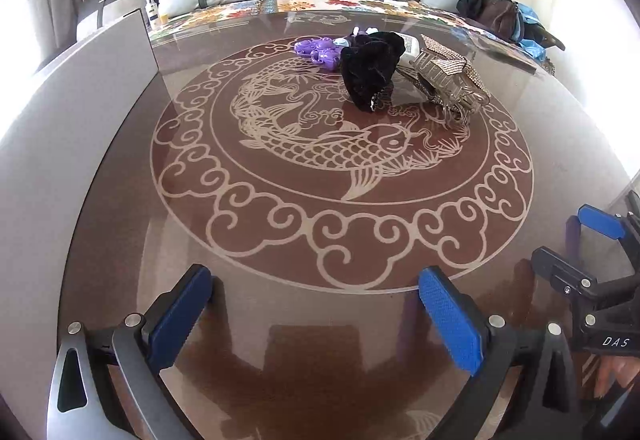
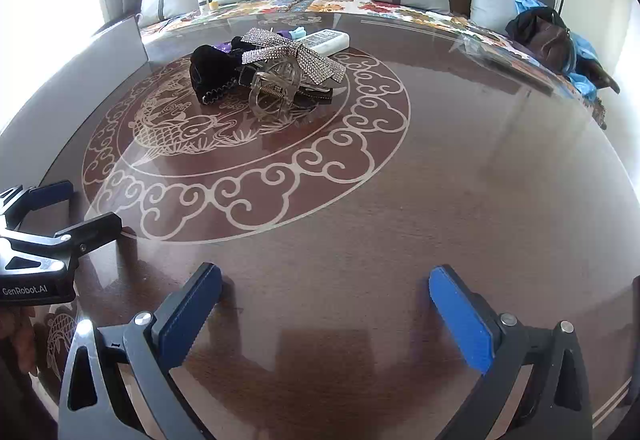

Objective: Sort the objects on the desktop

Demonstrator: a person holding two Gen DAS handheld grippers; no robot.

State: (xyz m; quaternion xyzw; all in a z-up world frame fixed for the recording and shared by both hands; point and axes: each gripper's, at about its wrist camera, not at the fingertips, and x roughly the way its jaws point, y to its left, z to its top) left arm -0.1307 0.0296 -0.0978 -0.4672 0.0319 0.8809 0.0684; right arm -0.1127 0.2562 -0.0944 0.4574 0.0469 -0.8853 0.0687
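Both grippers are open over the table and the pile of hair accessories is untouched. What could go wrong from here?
1. The black velvet scrunchie, rhinestone bow and clear claw clip lie tangled; lifting one may drag its neighbours.
2. The table looks glossy, so the clip could slide away from closing pads.
3. The left gripper and right gripper sit close together; both reaching the pile might collide.

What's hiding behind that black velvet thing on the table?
Behind the black velvet scrunchie the left view shows purple plastic pieces and a pale blue item, with a white remote beside it. The scrunchie covers their near parts, so what else lies there cannot be seen.
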